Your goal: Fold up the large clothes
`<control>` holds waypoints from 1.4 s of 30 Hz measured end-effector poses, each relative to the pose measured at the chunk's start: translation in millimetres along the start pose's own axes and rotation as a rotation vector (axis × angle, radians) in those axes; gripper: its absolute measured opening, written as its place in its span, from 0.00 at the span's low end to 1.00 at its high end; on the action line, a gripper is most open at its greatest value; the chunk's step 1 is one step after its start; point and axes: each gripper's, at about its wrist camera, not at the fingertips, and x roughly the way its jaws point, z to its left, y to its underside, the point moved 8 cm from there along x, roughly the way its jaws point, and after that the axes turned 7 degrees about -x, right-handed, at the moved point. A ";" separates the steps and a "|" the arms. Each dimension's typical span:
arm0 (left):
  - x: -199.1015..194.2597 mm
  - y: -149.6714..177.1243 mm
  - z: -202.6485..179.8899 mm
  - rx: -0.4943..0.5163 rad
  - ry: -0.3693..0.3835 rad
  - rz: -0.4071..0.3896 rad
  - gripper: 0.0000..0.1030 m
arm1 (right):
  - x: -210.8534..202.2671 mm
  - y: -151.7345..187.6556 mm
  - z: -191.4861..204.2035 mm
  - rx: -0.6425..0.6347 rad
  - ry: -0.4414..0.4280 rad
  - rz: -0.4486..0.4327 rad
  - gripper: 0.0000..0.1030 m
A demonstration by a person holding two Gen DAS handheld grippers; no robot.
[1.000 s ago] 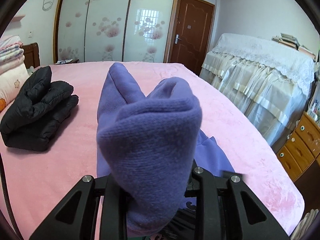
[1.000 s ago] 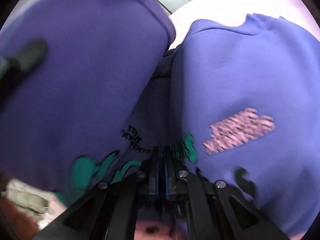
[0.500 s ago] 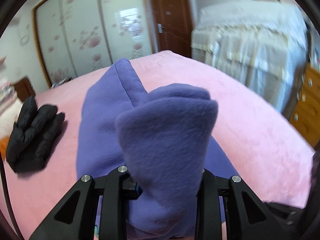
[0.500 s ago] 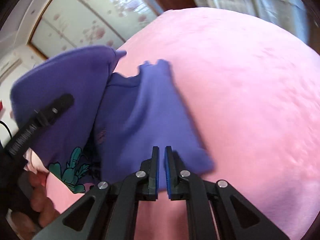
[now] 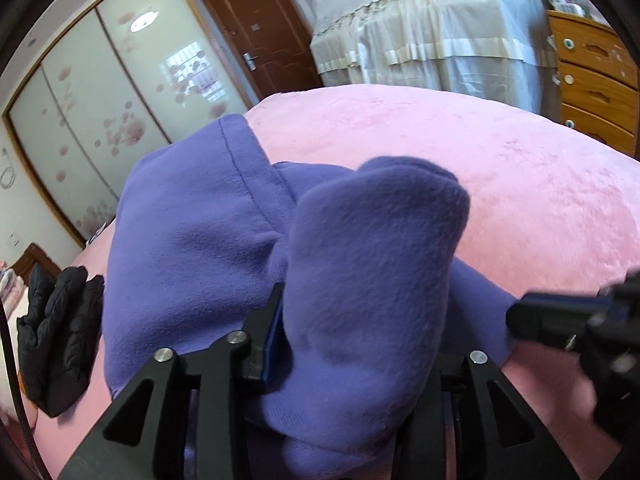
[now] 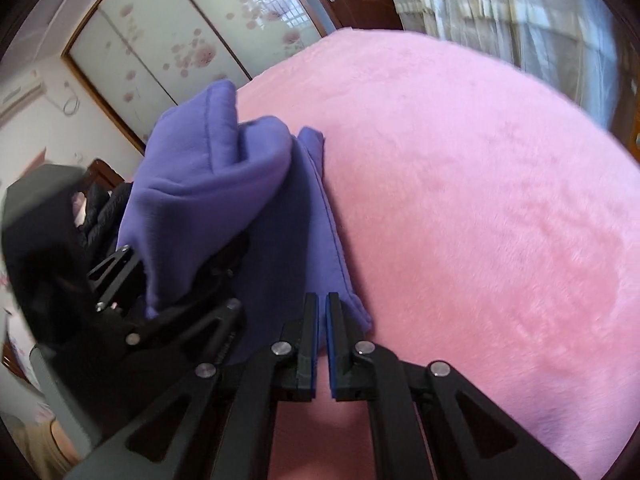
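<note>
**Op:** On my left gripper (image 5: 360, 344), the jaws are clamped on a thick wad of the purple hoodie (image 5: 192, 248); the bunched fleece bulges up out of them and hides the far finger. A second ago my right gripper (image 6: 322, 312) was buried in that same fabric with the green print right at its tips. Now its fingers sit almost together with nothing between them, only a thin slit of daylight, parked just at the hoodie's near hem.

**Spotter:** So the right let go. Where's the garment lying?

**Op:** Mostly down on the pink blanket (image 6: 480, 200), a flat layer running away from the right gripper, with the hood end (image 6: 216, 128) humped over the left gripper's side. The print no longer shows, so I judge the front has been folded under or inward. The right side of the fold looks laid; the left bundle is still up off the blanket.

**Spotter:** Anything close to the hoodie?

**Op:** A black puffer jacket (image 5: 56, 340), already bundled, sits left of the hoodie, near but apart. Beyond the hoodie are the floral wardrobe doors (image 5: 120, 92). My guess is that the left needs to lower and release next.
</note>
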 end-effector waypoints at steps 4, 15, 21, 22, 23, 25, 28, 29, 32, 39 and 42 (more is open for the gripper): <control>-9.3 -1.6 2.7 -0.047 0.121 -0.059 0.73 | -16.9 -8.7 1.7 0.001 -0.040 -0.017 0.04; -30.9 1.9 19.9 -0.148 0.241 -0.147 0.80 | -35.6 -72.9 12.5 0.035 -0.310 -0.034 0.38; -34.0 3.8 20.6 -0.192 0.262 -0.158 0.80 | -21.6 -96.6 46.4 -0.122 -0.379 0.073 0.38; -34.9 4.3 21.8 -0.198 0.267 -0.159 0.80 | -16.9 -96.1 52.4 -0.143 -0.397 0.101 0.38; -35.4 4.7 22.6 -0.202 0.272 -0.160 0.80 | -14.5 -92.8 54.5 -0.151 -0.405 0.118 0.38; -37.5 4.2 24.8 -0.210 0.287 -0.163 0.81 | -7.7 -88.3 57.4 -0.162 -0.419 0.157 0.38; -40.8 2.8 30.4 -0.212 0.302 -0.168 0.84 | -7.0 -82.0 56.5 -0.160 -0.443 0.179 0.38; -42.2 2.8 31.9 -0.216 0.308 -0.169 0.85 | -8.8 -80.6 56.5 -0.162 -0.457 0.181 0.38; -47.5 2.4 35.7 -0.242 0.334 -0.168 0.88 | -12.0 -76.3 56.4 -0.179 -0.479 0.184 0.38; -70.2 2.2 35.7 -0.208 0.418 -0.160 0.89 | -1.8 -58.2 60.2 -0.335 -0.334 0.252 0.30; -97.7 9.1 39.2 -0.151 0.474 -0.166 0.89 | 7.2 -51.8 58.2 -0.367 -0.292 0.283 0.28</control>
